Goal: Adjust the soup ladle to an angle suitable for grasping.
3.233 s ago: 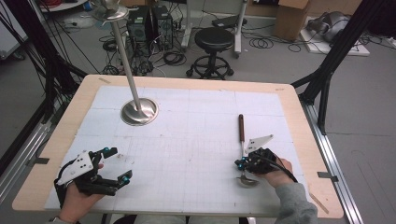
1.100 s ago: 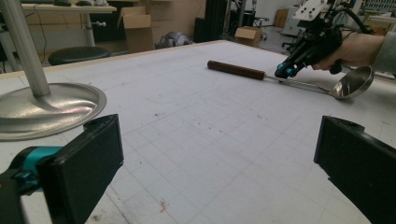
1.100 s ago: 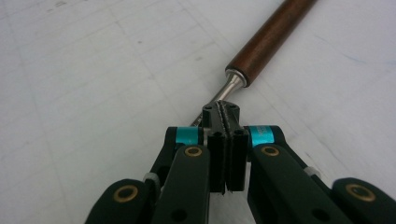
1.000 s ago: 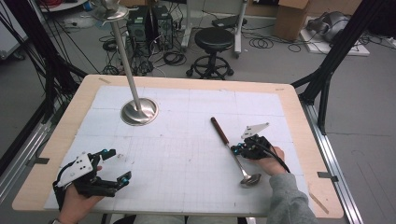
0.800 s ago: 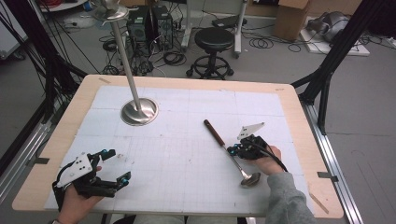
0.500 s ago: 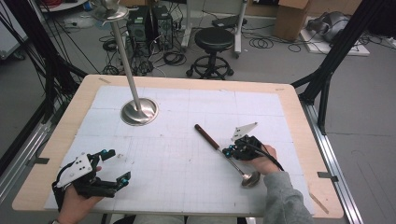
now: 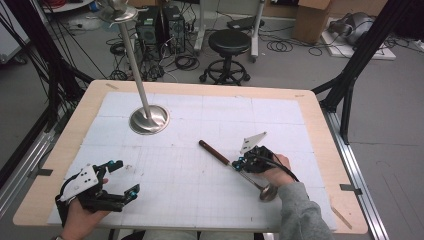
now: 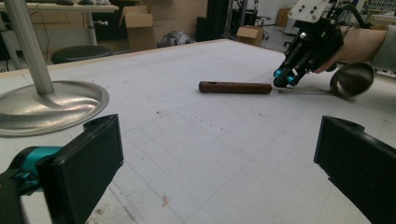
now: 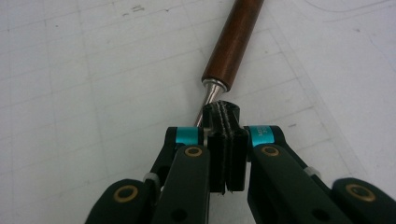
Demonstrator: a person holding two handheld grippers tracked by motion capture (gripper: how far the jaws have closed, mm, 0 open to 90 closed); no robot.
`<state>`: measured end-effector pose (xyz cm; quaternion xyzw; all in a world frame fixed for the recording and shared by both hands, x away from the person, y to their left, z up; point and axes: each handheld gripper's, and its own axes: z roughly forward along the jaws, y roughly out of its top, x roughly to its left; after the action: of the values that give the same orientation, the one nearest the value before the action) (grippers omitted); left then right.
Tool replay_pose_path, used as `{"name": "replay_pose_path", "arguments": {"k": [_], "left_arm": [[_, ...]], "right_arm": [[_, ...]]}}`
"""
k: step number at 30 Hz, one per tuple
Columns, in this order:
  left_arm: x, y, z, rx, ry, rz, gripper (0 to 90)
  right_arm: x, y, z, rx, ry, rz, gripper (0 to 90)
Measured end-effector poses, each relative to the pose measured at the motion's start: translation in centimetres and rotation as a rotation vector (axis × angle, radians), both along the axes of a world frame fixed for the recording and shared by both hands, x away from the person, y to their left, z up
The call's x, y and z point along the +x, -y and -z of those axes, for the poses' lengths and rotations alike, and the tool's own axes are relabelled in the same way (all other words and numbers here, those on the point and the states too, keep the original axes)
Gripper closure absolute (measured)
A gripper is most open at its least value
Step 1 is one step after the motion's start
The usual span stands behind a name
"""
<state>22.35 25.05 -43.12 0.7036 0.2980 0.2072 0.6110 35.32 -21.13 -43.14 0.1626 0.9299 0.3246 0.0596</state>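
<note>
Ladle (image 7: 235, 164) lies diagonal on the tabletop (image 7: 320, 125), wooden handle toward the steel stand (image 7: 148, 119), bowl near the person. Right tongs (image 7: 241, 163) clamped on its shaft; left tongs (image 7: 122, 177) spread apart.

ladle (image 7: 235, 165): glossy brown wood handle, shiny steel stem by the fingers
stand base (image 7: 148, 119): brushed metal
table (image 7: 320, 130): pale wood rim, matt white mat

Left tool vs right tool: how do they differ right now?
The left tool has its jaws spread wide with nothing between them; the right tool is shut on the ladle at its metal shaft. The left sits near the table's front left, the right at front right. Both are hand-held with teal-accented black jaws.
</note>
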Motion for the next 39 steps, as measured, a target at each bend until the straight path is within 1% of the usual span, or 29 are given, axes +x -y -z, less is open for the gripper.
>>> {"name": "replay_pose_path", "arguments": {"k": [1, 3, 6, 7, 11, 12, 14, 16, 20, 21, 24, 28, 29, 32, 34, 38, 39], "left_arm": [[0.0, 0.0, 0.0, 0.000, 0.000, 0.000, 1.8], [0.0, 0.0, 0.0, 0.002, 0.000, 0.001, 1.8], [0.0, 0.0, 0.0, 0.002, -0.001, 0.001, 1.8], [0.0, 0.0, 0.0, 0.000, 0.000, 0.001, 1.8], [-0.1, -0.1, 0.0, 0.000, 0.000, 0.000, 1.8], [-0.1, -0.1, 0.0, -0.002, 0.001, 0.000, 1.8], [-0.1, -0.1, 0.0, -0.001, 0.001, 0.000, 1.8], [-0.1, -0.1, 0.0, 0.000, 0.001, 0.000, 1.8], [0.0, 0.0, 0.0, 0.000, 0.002, 0.002, 1.8], [-0.1, 0.0, 0.0, 0.000, 0.003, 0.002, 1.8], [-0.1, -0.1, -0.1, -0.001, 0.003, -0.002, 1.8], [-0.1, 0.0, 0.0, 0.000, 0.003, 0.002, 1.8], [-0.1, 0.0, 0.0, 0.000, 0.003, 0.000, 1.8], [0.0, 0.0, -0.1, -0.001, 0.002, 0.000, 1.8], [0.0, 0.0, -0.1, -0.001, 0.002, 0.000, 1.8], [-0.1, 0.0, -0.1, 0.001, 0.003, 0.001, 1.8], [-0.1, 0.0, -0.1, 0.000, 0.003, 0.002, 1.8]], "right_arm": [[-0.1, -0.1, 0.0, -0.002, -0.008, -0.001, 89.9], [-0.1, -0.4, 0.0, -0.005, -0.002, -0.017, 89.9], [-0.2, -0.8, -0.1, -0.011, -0.008, -0.044, 89.9], [-0.2, -0.9, -0.1, -0.011, -0.002, -0.052, 89.9], [-0.4, -1.5, -0.2, -0.018, -0.005, -0.080, 89.9], [-0.5, -1.7, -0.2, -0.026, -0.010, -0.087, 89.9], [-0.6, -2.0, -0.3, -0.036, -0.002, -0.102, 89.9], [-0.8, -2.3, -0.4, -0.057, 0.006, -0.117, 89.9], [-1.0, -2.8, -0.5, -0.071, 0.008, -0.142, 89.9], [-1.0, -3.0, -0.5, -0.075, 0.013, -0.145, 89.9], [-1.1, -3.3, -0.6, -0.083, 0.009, -0.155, 89.9], [-1.2, -3.4, -0.6, -0.086, 0.008, -0.146, 89.9], [-1.1, -3.4, -0.6, -0.090, 0.010, -0.155, 89.9], [-1.3, -3.6, -0.7, -0.101, 0.020, -0.149, 89.9], [-1.3, -3.7, -0.7, -0.101, 0.025, -0.164, 89.9], [-1.5, -3.9, -0.6, -0.088, 0.011, -0.197, 89.9], [-1.6, -3.9, -0.6, -0.092, 0.012, -0.199, 89.9]]}}
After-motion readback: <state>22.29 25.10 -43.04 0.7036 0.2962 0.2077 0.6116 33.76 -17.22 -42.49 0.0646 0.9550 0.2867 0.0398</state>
